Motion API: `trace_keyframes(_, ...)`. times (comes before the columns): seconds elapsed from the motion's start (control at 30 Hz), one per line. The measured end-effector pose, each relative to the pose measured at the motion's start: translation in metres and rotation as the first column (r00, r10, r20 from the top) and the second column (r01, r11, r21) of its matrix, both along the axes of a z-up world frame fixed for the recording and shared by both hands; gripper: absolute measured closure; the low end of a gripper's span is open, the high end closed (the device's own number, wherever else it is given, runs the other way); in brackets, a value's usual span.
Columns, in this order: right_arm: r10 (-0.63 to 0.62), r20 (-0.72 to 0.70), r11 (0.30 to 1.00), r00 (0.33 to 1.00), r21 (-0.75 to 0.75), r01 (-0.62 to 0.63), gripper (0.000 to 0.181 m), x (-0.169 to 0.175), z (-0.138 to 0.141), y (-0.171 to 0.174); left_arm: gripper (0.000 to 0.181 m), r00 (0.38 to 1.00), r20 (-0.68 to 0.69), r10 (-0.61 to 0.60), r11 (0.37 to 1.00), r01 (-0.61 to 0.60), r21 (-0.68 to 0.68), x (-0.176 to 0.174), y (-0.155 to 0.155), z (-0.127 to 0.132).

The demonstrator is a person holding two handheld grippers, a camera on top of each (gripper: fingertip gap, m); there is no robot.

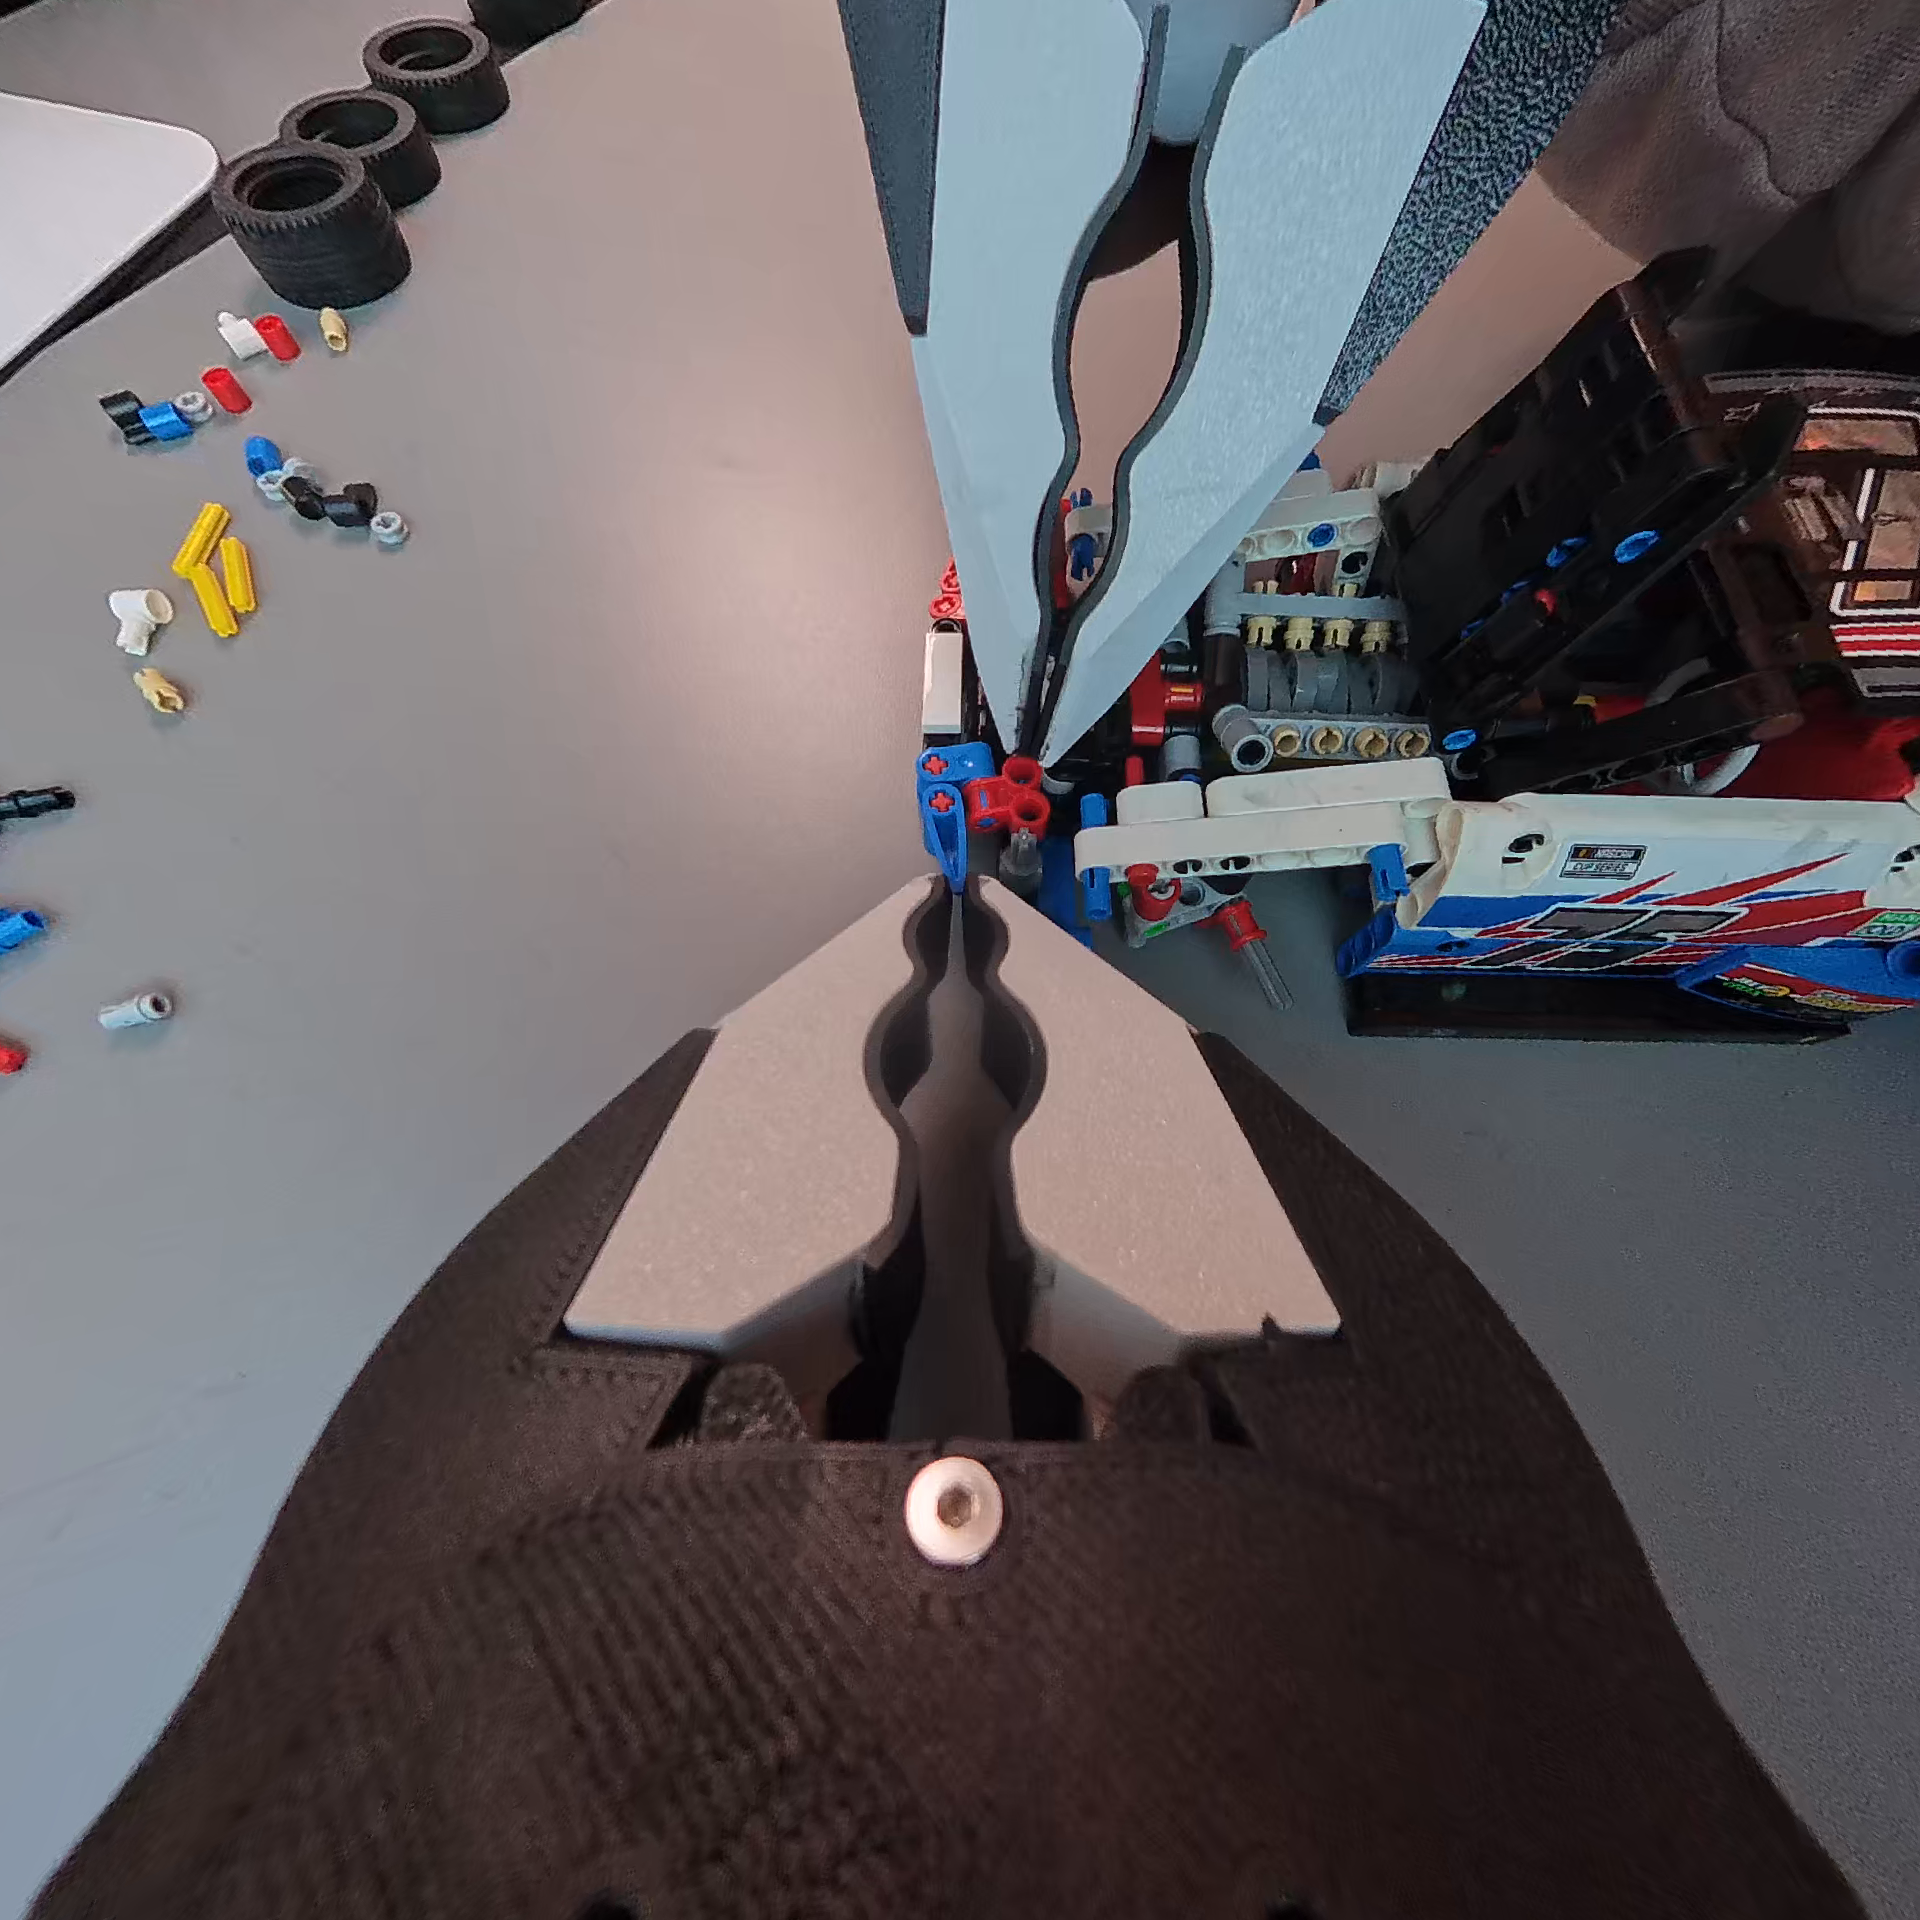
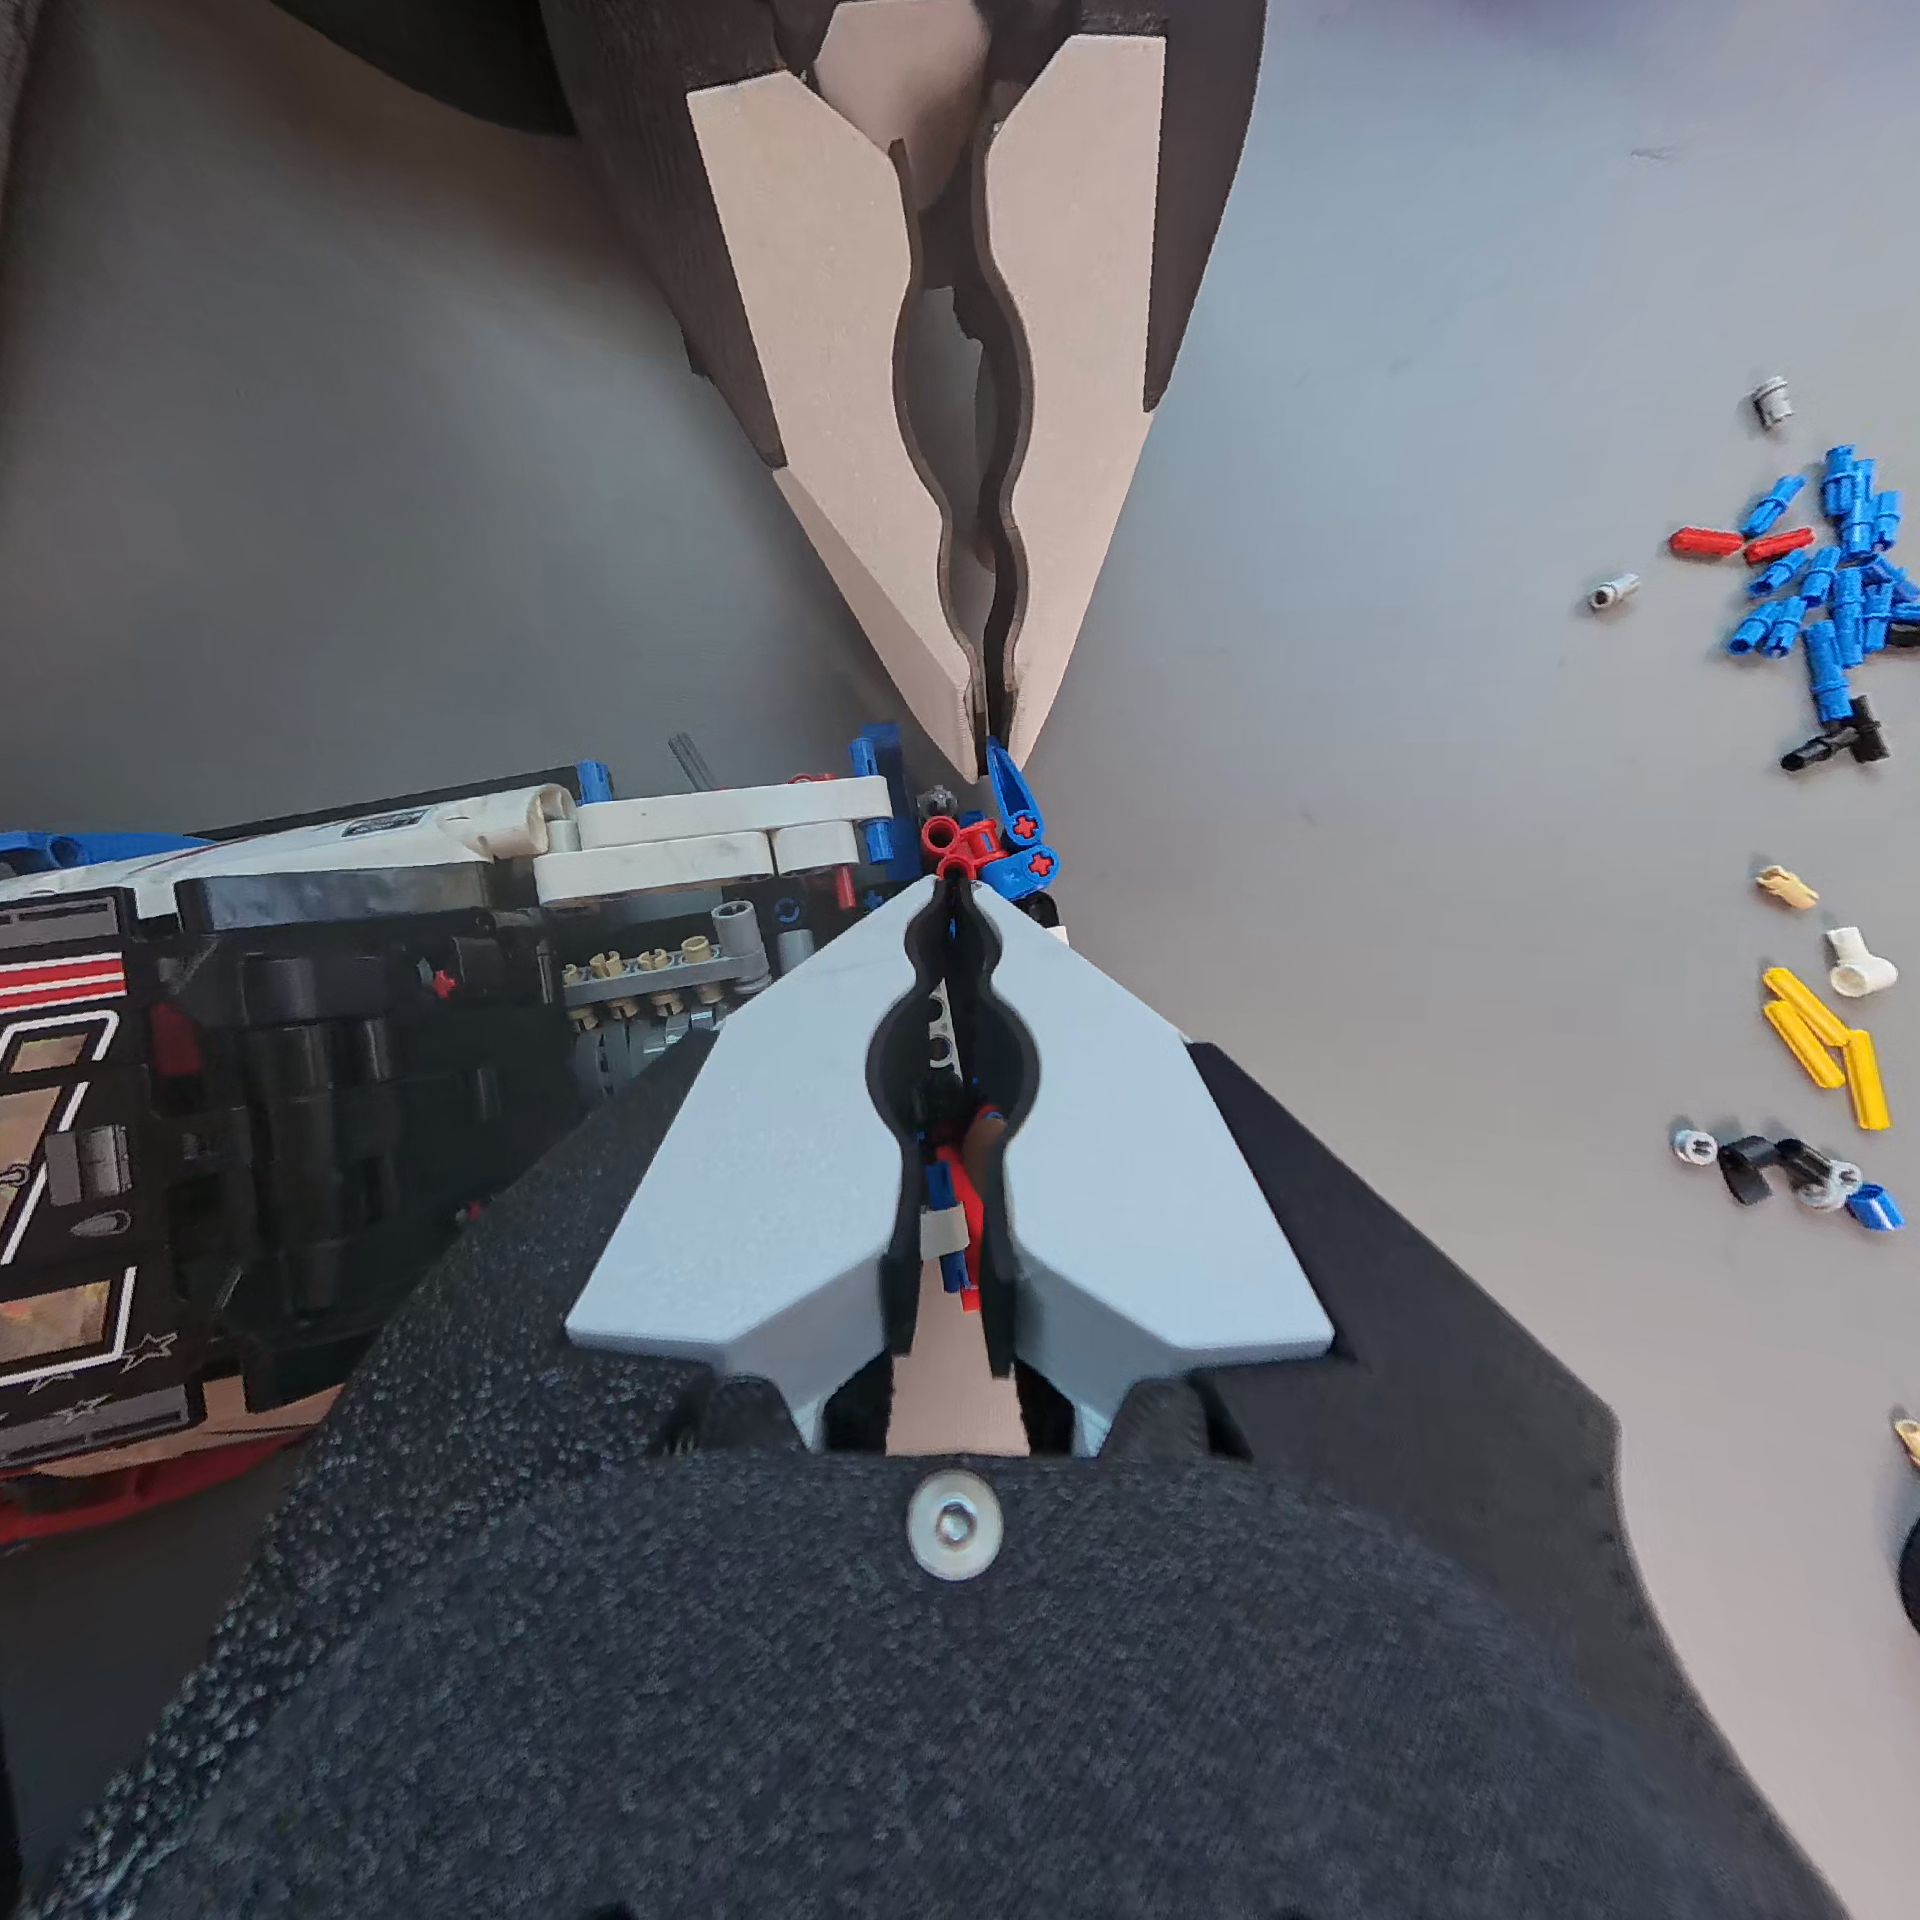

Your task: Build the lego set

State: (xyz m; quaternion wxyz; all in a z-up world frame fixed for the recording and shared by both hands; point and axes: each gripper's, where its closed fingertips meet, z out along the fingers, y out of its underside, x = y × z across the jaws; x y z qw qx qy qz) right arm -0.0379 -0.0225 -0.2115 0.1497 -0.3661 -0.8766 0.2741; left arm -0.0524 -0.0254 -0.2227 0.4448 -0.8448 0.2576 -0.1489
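Note:
A partly built Lego race car (image 1: pixel 1621 862) lies on the grey table, with its front end between the two grippers; it also shows in the right wrist view (image 2: pixel 312 987). At its front corner sit a blue piece (image 1: pixel 956 847) and a red connector (image 1: pixel 1013 800). My left gripper (image 1: pixel 961 888) is shut on the thin end of the blue piece (image 2: pixel 1006 795). My right gripper (image 2: pixel 951 883) comes from the opposite side, over the car, and is shut on the red connector (image 2: pixel 961 844). The two gripper tips nearly meet.
Three black tyres (image 1: pixel 312 223) and a white flat object (image 1: pixel 73 208) lie at the far left. Small loose parts, including yellow axles (image 1: pixel 218 561), are scattered on the table. A pile of blue pins (image 2: pixel 1829 582) lies right of the right gripper. Left and right tips are no more than a few centimetres apart.

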Motion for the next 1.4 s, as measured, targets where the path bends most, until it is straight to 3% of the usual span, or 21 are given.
trace_keyframes(0.77,-0.013,0.058,0.998,0.998,0.068,0.009,0.181,0.001,-0.002,0.000,0.181,1.000,-0.007,-0.005,1.000,0.005,0.000,0.001,0.000,-0.001)
trace_keyframes(1.1,0.071,0.159,0.989,0.985,0.117,-0.090,0.181,0.003,-0.004,0.000,0.181,1.000,0.010,-0.020,1.000,0.020,-0.016,0.004,-0.003,-0.002)
trace_keyframes(1.17,0.069,0.257,0.962,0.964,0.240,-0.133,0.179,0.010,-0.022,0.015,0.181,0.999,0.027,-0.039,0.999,0.040,-0.019,0.008,-0.005,-0.001)
trace_keyframes(1.27,0.161,0.195,0.960,0.968,0.195,-0.199,0.181,0.007,-0.017,0.005,0.181,0.999,0.009,-0.046,0.999,0.046,-0.018,0.010,-0.008,-0.001)
trace_keyframes(1.4,0.130,0.181,0.970,0.975,0.182,-0.163,0.181,0.010,-0.010,0.012,0.181,0.999,0.016,-0.039,0.999,0.039,-0.010,0.009,-0.007,0.001)
